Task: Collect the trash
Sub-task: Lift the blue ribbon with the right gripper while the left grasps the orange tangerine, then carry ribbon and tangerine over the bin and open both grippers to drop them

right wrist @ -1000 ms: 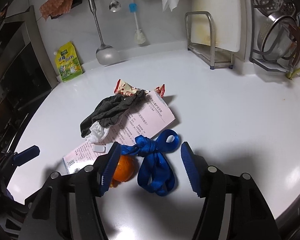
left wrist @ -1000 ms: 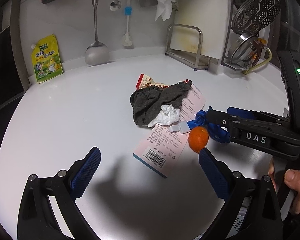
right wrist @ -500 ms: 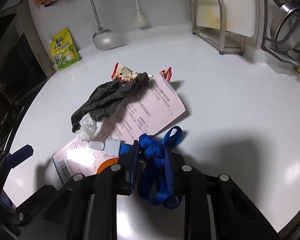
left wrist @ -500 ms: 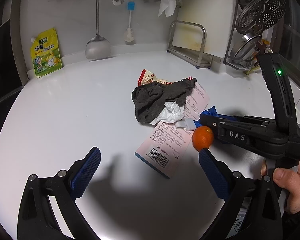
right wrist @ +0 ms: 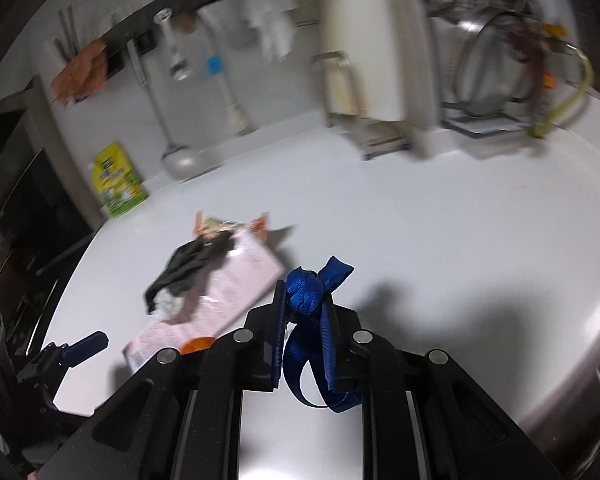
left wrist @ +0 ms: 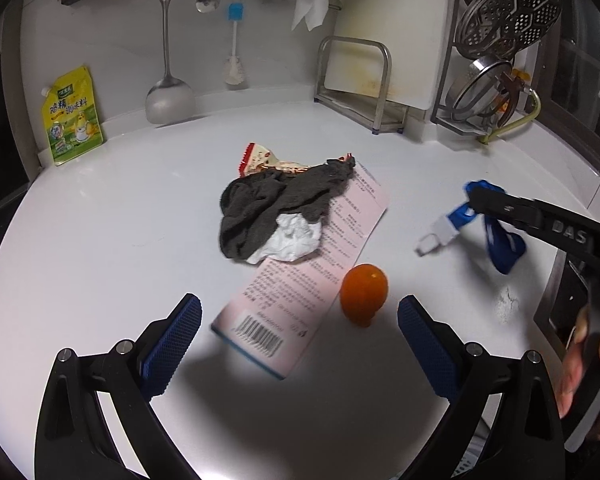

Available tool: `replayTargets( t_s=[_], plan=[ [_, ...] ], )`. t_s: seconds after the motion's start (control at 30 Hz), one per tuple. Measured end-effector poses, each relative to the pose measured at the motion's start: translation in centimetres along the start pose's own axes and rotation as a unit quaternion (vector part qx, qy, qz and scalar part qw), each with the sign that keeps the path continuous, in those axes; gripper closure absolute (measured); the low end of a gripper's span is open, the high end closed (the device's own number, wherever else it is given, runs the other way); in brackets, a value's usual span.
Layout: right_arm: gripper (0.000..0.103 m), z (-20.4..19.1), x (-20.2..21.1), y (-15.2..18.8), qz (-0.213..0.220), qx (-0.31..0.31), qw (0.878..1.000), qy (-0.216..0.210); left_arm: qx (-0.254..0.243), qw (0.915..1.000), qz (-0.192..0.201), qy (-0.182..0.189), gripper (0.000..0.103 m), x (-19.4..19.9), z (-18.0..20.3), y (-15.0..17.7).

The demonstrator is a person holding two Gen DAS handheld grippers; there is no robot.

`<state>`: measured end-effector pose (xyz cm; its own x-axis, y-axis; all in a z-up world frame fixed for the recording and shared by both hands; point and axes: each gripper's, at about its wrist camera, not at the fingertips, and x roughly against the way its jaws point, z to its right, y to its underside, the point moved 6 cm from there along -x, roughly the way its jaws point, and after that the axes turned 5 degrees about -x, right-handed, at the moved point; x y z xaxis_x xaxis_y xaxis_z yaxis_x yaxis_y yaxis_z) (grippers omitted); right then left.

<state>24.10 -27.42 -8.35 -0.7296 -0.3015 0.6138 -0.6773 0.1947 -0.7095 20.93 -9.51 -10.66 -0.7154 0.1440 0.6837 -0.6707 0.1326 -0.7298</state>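
The right gripper [right wrist: 302,300] is clenched on a knotted blue strap [right wrist: 306,292]; the knot bulges above the finger pads and a loop hangs below them, in front of the gripper's body. The right wrist view is smeared by motion blur, so the wall items and rack at the back are hard to read. In the left wrist view the same strap [left wrist: 500,244] shows at 3 o'clock, partly hidden behind the black right gripper arm, with a small white clip [left wrist: 436,238] at its end pointing toward the middle of the frame; whether the clip touches the white tabletop [left wrist: 120,240] cannot be told. A hand [left wrist: 584,364] on that gripper's handle is cut off by the right edge.

The left gripper [left wrist: 300,336] is released, its blue fingers [left wrist: 172,344] wide apart over the tabletop with nothing between them.

The remaining trash lies near the centre of the tabletop: a dark grey sock [left wrist: 276,208] draped over a crumpled white tissue [left wrist: 296,236] and over most of a red-and-white snack wrapper [left wrist: 260,158], whose print cannot be read. A pink printed sheet [left wrist: 312,276] runs from under the sock toward 6 o'clock, its barcode end nearest the left gripper. A small orange fruit [left wrist: 363,294] sits just beside the sheet's right edge. A yellow-green pouch [left wrist: 71,116] leans against the wall at 10 o'clock.
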Motion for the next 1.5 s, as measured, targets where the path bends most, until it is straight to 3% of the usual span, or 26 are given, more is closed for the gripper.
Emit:
replayTargets(
  t_s=[0.23, 0.43, 0.63, 0.7, 0.77, 0.93, 1.23, 1.5],
  plan=[
    [0.088, 3.7, 2.1, -0.4, 0.019, -0.046, 0.999, 0.003, 0.004, 0.9993, -0.035, -0.010, 0.006, -3.1, 1.9, -0.4],
    [0.088, 4.1, 2.1, -0.4, 0.017, -0.056, 0.998, -0.008, -0.001, 0.9988, -0.029, -0.039, 0.008, -3.7, 2.3, -0.7],
    [0.088, 4.2, 2.1, -0.4, 0.016, -0.059, 0.998, -0.012, -0.033, 0.9973, -0.022, -0.061, 0.036, -3.5, 3.4, -0.4],
    [0.088, 4.2, 2.0, -0.4, 0.016, -0.059, 0.998, -0.012, -0.042, 0.9975, -0.021, -0.053, 0.050, -3.4, 3.9, -0.3],
    [0.088, 4.2, 2.0, -0.4, 0.015, -0.059, 0.998, -0.013, -0.048, 0.9979, -0.026, -0.037, 0.076, -3.4, 4.5, -0.1],
    [0.088, 4.1, 1.9, -0.3, 0.015, -0.056, 0.998, -0.013, -0.048, 0.9981, -0.023, -0.032, 0.082, -3.1, 4.4, -0.2],
    [0.088, 3.2, 2.4, 0.2, 0.019, -0.048, 0.999, -0.013, -0.063, 0.9971, 0.017, -0.038, 0.082, 0.6, 3.6, -1.1],
    [0.088, 1.0, 5.0, 3.1, 0.023, -0.026, 0.999, -0.004, -0.072, 0.9962, 0.040, -0.028, 0.082, 4.9, 2.9, -0.1]
  ],
)
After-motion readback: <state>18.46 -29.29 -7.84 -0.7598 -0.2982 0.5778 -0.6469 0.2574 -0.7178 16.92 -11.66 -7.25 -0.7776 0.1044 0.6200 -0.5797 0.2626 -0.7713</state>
